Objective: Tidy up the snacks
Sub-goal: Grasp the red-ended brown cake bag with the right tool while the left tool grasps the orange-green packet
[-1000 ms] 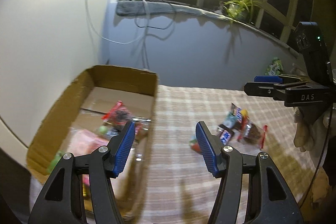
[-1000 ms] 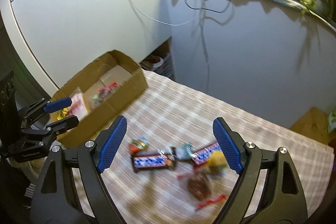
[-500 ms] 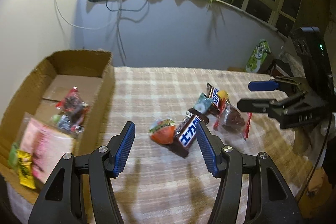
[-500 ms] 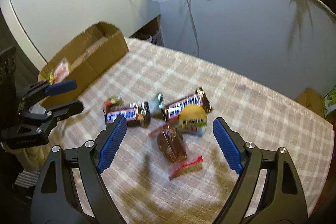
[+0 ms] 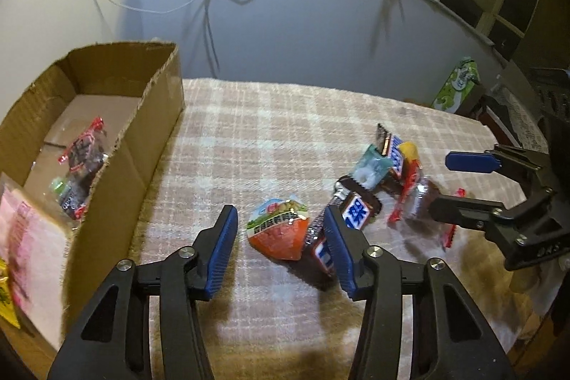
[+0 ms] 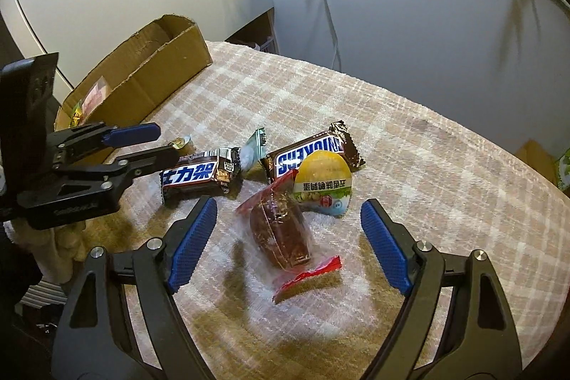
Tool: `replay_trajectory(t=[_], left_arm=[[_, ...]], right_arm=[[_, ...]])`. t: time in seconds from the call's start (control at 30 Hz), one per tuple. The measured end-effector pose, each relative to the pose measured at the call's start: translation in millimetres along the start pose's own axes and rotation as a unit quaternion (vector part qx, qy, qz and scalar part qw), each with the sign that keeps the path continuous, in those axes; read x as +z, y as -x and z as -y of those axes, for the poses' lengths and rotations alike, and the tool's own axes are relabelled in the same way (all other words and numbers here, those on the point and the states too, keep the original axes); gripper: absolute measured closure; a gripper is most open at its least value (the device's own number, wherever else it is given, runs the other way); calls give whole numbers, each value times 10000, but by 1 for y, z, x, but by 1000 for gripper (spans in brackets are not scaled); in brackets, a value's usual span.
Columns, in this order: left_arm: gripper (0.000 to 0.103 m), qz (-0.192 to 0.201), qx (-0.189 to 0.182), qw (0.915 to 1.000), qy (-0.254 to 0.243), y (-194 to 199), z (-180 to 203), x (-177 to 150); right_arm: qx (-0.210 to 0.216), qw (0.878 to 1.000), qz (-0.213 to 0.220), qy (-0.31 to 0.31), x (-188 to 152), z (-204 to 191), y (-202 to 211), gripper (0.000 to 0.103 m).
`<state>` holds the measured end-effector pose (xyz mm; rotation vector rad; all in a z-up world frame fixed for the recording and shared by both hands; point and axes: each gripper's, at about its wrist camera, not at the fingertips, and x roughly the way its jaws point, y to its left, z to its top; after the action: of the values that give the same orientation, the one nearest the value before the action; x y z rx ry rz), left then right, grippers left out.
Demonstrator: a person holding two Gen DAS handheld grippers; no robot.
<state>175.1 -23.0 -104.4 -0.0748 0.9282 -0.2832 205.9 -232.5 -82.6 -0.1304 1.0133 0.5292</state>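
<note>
Since 0.5 s ago both tools have come lower and closer to the snack pile, and the open brown cardboard box (image 5: 107, 138) has slid toward 9 o'clock in the left wrist view.

The left gripper (image 5: 281, 253) hangs with its blue pads apart; the orange-and-green triangular snack pouch (image 5: 279, 232) lies between them, its tip pointing to 5 o'clock. Just beside the right pad lies the dark Chinese-lettered Snickers bar (image 5: 351, 214), long axis from 7 to 1 o'clock.

The right gripper (image 6: 290, 250) is also spread wide, around the clear-wrapped brown cake with red ends (image 6: 281, 235), whose long axis runs from 11 to 5 o'clock. At its 1 o'clock the yellow-lidded jelly cup (image 6: 324, 182) touches the English-lettered Snickers bar (image 6: 310, 155). All rest on the beige plaid tablecloth (image 6: 409, 166); the box at 10 o'clock holds several packets.
</note>
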Motion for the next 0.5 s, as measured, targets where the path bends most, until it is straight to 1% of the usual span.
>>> replay_trajectory(t=[0.07,0.2,0.23,0.27,0.33,0.4,0.43,0.47,0.5], left_arm=[[59,-2,20,10000,24,-2,-1,0],[59,-18,-36,9999,129,-4,-6,1],[59,-16,-57,9999,147,-5,-7,1],[59,-16,-76,9998,160,-5,-8,1],[59,-20,-117,9998,177,-4,-9,0],[60,-22,-152,9996,218,-3,-11,-2],[60,-20,-167,9996,241,-3,-12,-4],[60,-15,-166,9995,257,-2,-13,-4],[60,-14,-167,9994,299,-2,-15,-6]], right_arm=[[37,10000,-47,40,0,-2,-3,23],[44,9998,-115,150,1,-7,-10,24],[54,9998,-132,170,1,-8,-12,26],[65,9997,-149,191,1,-9,-13,30],[79,9994,-229,242,0,-9,-18,36],[59,9991,-297,312,-1,-10,-24,37],[51,9989,-320,345,-2,-10,-26,41],[48,9987,-352,376,-4,-10,-28,50],[31,9984,-399,395,-5,-11,-30,54]])
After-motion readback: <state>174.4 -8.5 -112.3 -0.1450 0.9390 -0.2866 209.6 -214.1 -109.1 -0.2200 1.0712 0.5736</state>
